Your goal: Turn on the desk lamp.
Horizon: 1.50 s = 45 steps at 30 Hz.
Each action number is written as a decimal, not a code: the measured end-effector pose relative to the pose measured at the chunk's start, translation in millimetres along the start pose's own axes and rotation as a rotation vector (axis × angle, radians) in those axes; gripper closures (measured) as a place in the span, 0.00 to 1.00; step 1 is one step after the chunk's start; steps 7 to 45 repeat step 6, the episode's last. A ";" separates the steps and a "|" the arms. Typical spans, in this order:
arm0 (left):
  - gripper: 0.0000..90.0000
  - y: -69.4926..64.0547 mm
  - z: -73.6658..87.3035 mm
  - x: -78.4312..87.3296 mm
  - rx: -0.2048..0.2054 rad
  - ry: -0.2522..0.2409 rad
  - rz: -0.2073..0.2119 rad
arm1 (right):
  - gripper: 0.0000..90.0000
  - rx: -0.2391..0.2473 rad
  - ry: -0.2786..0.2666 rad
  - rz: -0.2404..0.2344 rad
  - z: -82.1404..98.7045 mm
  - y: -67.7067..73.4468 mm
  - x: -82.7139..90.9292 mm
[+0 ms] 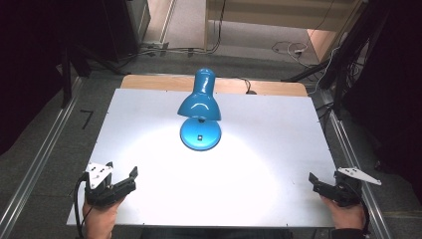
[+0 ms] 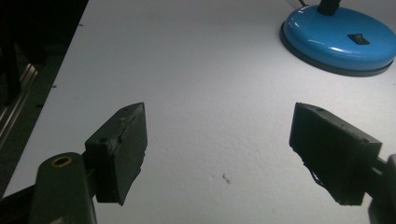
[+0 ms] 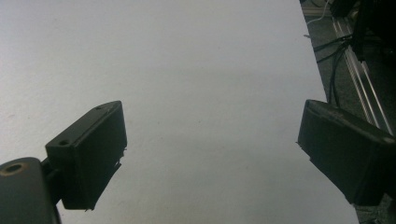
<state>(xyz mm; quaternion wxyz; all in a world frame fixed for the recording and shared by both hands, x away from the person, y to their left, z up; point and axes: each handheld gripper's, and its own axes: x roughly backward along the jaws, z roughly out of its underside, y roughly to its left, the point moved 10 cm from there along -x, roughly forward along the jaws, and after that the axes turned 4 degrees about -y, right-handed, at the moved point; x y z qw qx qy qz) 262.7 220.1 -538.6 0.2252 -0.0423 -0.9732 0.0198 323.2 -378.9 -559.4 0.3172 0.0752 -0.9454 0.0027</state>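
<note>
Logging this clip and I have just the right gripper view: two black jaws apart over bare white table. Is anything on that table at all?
Observer: Yes, a blue desk lamp stands at the table's far middle, switched on and lighting the surface below it.
Operator: Is the left gripper near it?
Observer: No. The left gripper sits at the near left corner, jaws apart and empty; its own view catches the lamp's round base well ahead of the jaws.
Operator: And where is the right gripper?
Observer: The right gripper is at the near right edge of the table, held in the person's hand, pointing inward.
</note>
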 end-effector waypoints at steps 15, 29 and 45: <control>0.18 19.8 6.5 -5.8 0.049 0.023 -0.054 | 0.07 0.006 -0.004 0.000 -0.3 -0.7 -0.1; 0.18 19.8 6.5 -5.8 0.049 0.023 -0.054 | 0.07 0.006 -0.004 0.000 -0.3 -0.7 -0.1; 0.18 19.8 6.5 -5.8 0.049 0.023 -0.054 | 0.07 0.006 -0.004 0.000 -0.3 -0.7 -0.1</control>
